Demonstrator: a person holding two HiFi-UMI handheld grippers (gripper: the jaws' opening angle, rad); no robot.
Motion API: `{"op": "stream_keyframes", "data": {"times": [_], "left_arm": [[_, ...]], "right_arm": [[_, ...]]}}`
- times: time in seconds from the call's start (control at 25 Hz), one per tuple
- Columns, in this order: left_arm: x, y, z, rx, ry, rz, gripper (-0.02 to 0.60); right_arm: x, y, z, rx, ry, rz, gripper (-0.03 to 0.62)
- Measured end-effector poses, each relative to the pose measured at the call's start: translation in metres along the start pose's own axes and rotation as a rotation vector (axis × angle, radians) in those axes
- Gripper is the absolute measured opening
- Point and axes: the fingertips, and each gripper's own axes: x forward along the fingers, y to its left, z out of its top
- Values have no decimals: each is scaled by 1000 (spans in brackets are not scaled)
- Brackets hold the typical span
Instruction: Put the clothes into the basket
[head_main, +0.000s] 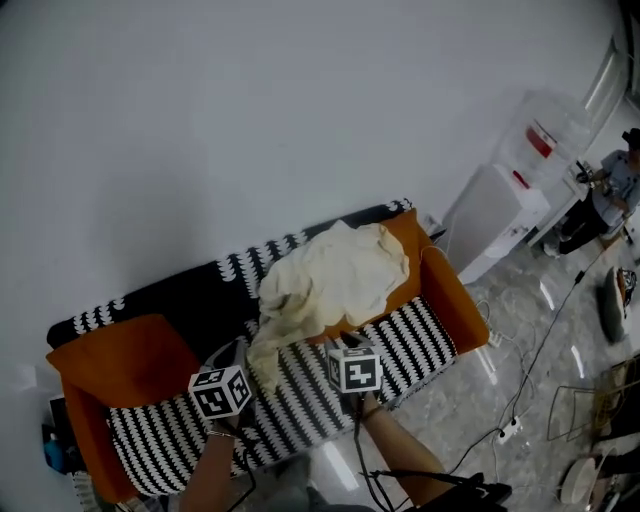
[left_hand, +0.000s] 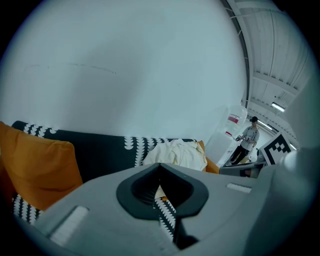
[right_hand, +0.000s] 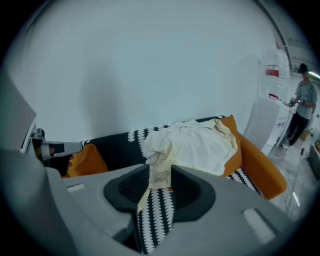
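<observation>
A cream garment (head_main: 335, 275) lies crumpled on the right half of the black-and-white patterned sofa (head_main: 400, 345). It rests against an orange cushion (head_main: 455, 295), and one end trails down onto the seat (head_main: 265, 365). My right gripper (head_main: 336, 344) is just in front of the garment's lower edge. In the right gripper view it (right_hand: 160, 167) stands open, and the trailing cloth (right_hand: 160, 167) shows in the gap with no pad pressing on it. My left gripper (head_main: 232, 352) hovers over the seat to the left of the trailing end. Its tips (left_hand: 160, 166) meet and hold nothing.
An orange cushion (head_main: 125, 360) fills the sofa's left end. A white water dispenser (head_main: 495, 215) stands right of the sofa, with a person (head_main: 610, 190) beyond it. Cables and a power strip (head_main: 510, 430) lie on the shiny floor. A white wall rises behind the sofa.
</observation>
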Motion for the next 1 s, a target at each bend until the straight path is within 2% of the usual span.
{"op": "stream_keyframes", "data": {"times": [0.36, 0.68, 0.8, 1.0], "left_arm": [[54, 62, -42, 8, 84, 74, -5], [76, 104, -81, -58, 136, 119, -5], [85, 113, -90, -55, 154, 129, -5], [99, 106, -114, -58, 203, 93, -5]], "right_arm": [[111, -7, -2, 26, 57, -12, 140], [181, -9, -14, 152, 97, -27, 140], [201, -11, -21, 205, 108, -47, 141], [224, -21, -32, 301, 124, -127, 141]]}}
